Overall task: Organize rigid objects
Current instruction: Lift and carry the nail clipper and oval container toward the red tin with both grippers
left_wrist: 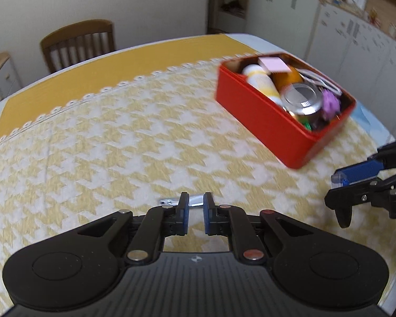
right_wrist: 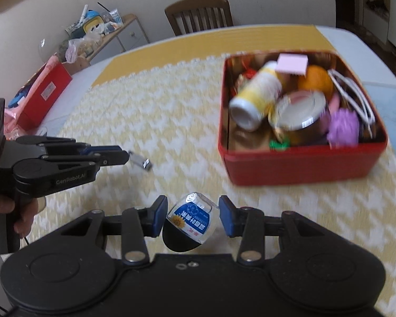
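Left gripper (right_wrist: 124, 155), at the left edge of the right wrist view, is clamped on a small metal clip (right_wrist: 141, 161), jaws nearly together, above the cloth (right_wrist: 171, 121). Right gripper (right_wrist: 193, 218), bottom centre of that view, carries a small labelled bottle (right_wrist: 190, 220); the left pad touches it, while contact at the right pad cannot be confirmed. Red box (right_wrist: 301, 167), right of frame, already holds a can, an orange and other items. Judged step: both pieces are in transit to the box. Next move calls for positioning over its rim and releasing into free space.
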Demonstrator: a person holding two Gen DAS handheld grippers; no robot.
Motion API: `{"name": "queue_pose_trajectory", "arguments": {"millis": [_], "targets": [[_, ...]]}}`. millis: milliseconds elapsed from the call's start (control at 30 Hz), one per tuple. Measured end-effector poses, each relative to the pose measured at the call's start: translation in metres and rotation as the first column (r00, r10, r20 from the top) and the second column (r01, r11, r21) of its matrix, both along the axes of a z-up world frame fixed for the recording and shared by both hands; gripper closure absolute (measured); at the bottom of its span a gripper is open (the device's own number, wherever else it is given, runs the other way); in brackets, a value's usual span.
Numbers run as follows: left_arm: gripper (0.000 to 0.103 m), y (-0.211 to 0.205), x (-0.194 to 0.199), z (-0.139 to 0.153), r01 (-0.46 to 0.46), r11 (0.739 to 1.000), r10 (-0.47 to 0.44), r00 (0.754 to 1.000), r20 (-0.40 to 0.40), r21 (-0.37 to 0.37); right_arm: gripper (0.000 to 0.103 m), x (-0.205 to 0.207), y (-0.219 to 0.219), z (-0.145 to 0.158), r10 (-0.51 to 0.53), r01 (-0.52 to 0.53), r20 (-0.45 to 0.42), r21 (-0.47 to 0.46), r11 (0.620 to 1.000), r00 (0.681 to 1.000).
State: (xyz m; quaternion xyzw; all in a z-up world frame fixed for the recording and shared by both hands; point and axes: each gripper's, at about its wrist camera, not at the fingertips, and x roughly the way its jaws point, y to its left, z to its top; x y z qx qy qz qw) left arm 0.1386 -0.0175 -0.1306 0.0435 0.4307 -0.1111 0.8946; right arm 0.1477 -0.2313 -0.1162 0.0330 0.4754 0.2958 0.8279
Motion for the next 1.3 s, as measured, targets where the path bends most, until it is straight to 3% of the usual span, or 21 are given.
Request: {"name": "queue_pose_trajectory", "arguments": {"millis": [100, 200, 267, 300, 433, 600, 800, 967, 1300], "targets": [[0.086, -0.002, 0.002, -0.002, 0.035, 0.999, -0.035, 0.999, 0.006, 0.017, 0.061, -0.004, -0.003, -0.003, -0.003, 0.003, -0.015, 0.005, 1.0, 1.0], [0.059, 0.002, 0.008, -0.006, 0.017, 1.0, -0.017, 1.0, -0.018, 0.005, 0.061, -0.007, -0.005, -0.005, -0.011, 0.011, -0.021, 0.011, 1.0, 1.0], [0.033, 0.004, 0.007, -0.007, -0.007, 1.0, 0.006, 1.0, -0.005, -0.015, 0.061, -0.009, -0.005, -0.006, -0.019, 0.019, -0.023, 0.014, 1.0, 1.0], [0.031, 0.005, 0.006, -0.006, -0.013, 1.0, 0.014, 1.0, 0.004, -0.023, 0.061, -0.009, -0.006, -0.007, -0.022, 0.023, -0.026, 0.016, 1.0, 0.999], [0.03, 0.0, 0.011, -0.016, -0.056, 0.998, 0.056, 0.998, -0.001, 0.005, 0.061, -0.011, -0.005, -0.009, -0.029, 0.029, -0.037, 0.013, 0.999, 0.999], [0.03, 0.001, 0.02, -0.029, -0.157, 0.987, 0.156, 0.987, -0.034, -0.02, 0.061, -0.011, -0.004, -0.01, -0.028, 0.029, -0.041, 0.009, 1.0, 0.999], [0.032, -0.005, 0.02, -0.032, -0.155, 0.988, 0.154, 0.988, -0.017, -0.006, 0.061, -0.01, -0.004, -0.01, -0.027, 0.027, -0.04, 0.006, 1.0, 0.999], [0.046, -0.005, 0.018, -0.031, -0.154, 0.988, 0.154, 0.988, 0.006, 0.02, 0.061, -0.01, -0.005, -0.009, -0.026, 0.027, -0.034, 0.005, 1.0, 0.999], [0.047, -0.008, 0.013, -0.026, -0.154, 0.987, 0.153, 0.988, 0.025, 0.042, 0.061, -0.01, -0.011, -0.003, -0.032, 0.032, -0.02, 0.005, 0.999, 0.999]]}}
